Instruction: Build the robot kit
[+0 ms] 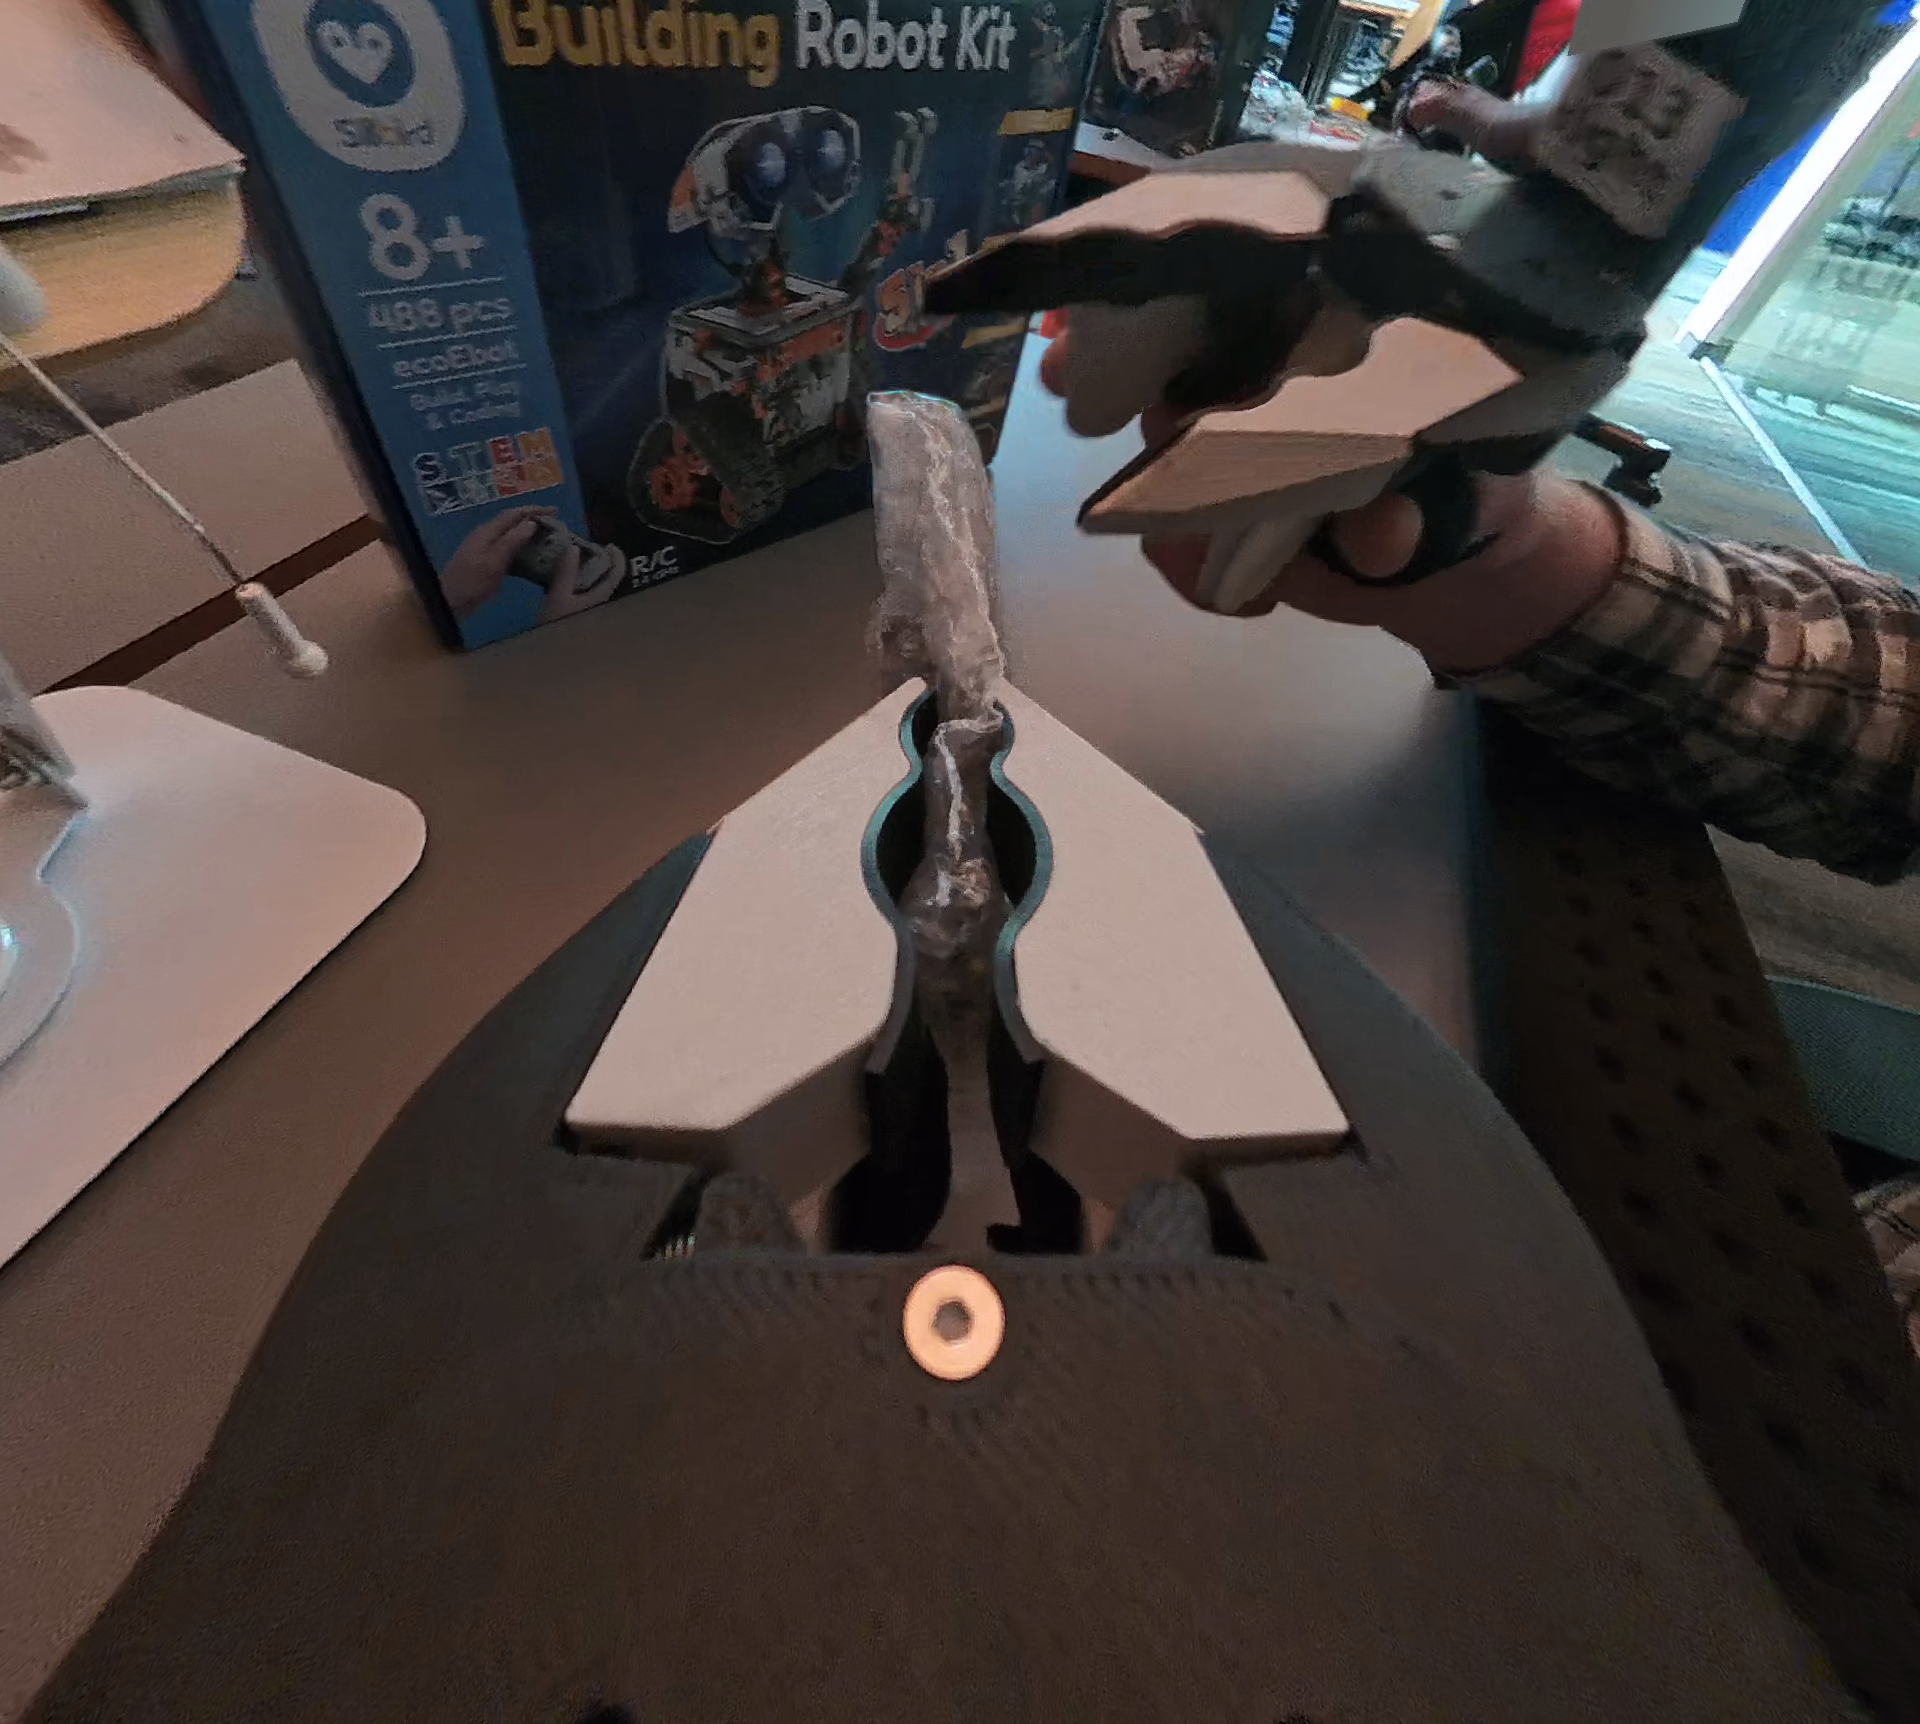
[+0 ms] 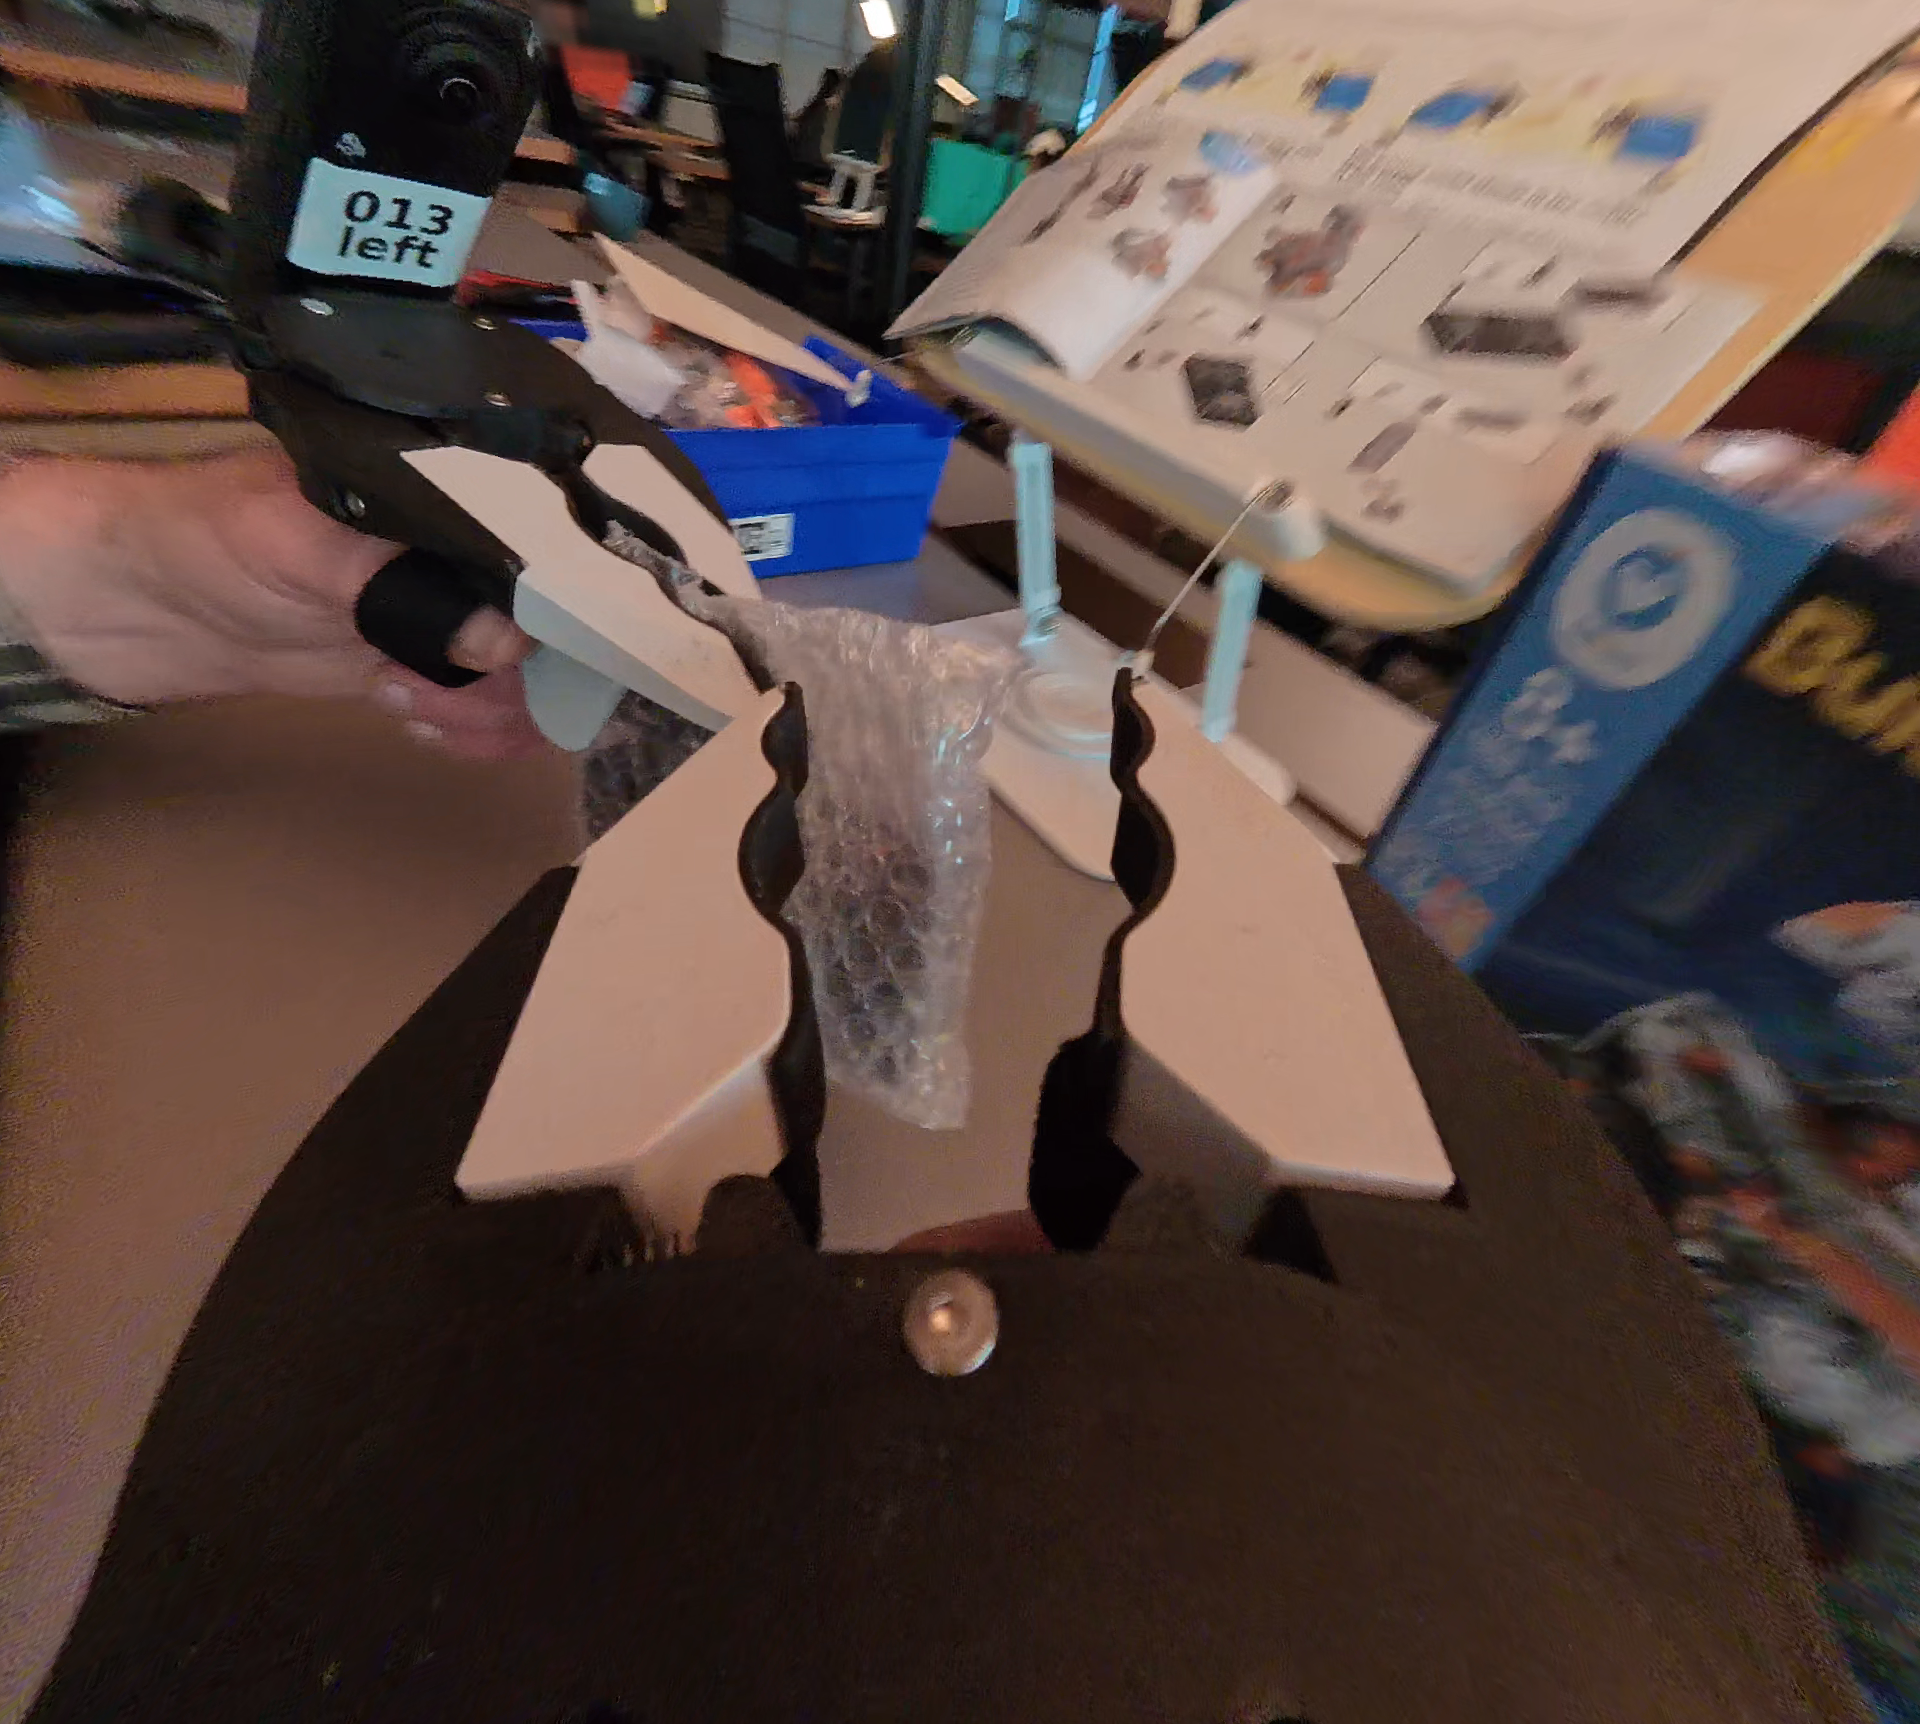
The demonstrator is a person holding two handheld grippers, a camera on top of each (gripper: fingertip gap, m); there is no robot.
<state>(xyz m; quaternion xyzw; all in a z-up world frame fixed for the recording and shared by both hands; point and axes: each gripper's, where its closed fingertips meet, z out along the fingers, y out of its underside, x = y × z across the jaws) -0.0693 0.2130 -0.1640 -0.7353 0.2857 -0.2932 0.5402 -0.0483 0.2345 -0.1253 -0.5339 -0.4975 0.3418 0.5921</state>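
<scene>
Left gripper jaws clamped on bubble wrap, right gripper agape

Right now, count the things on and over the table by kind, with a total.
Tongs: 2, left and right
Bubble wrap: 1
Toy box: 1
Blue bin: 1
Open booklet on its stand: 1
Total: 6
</scene>
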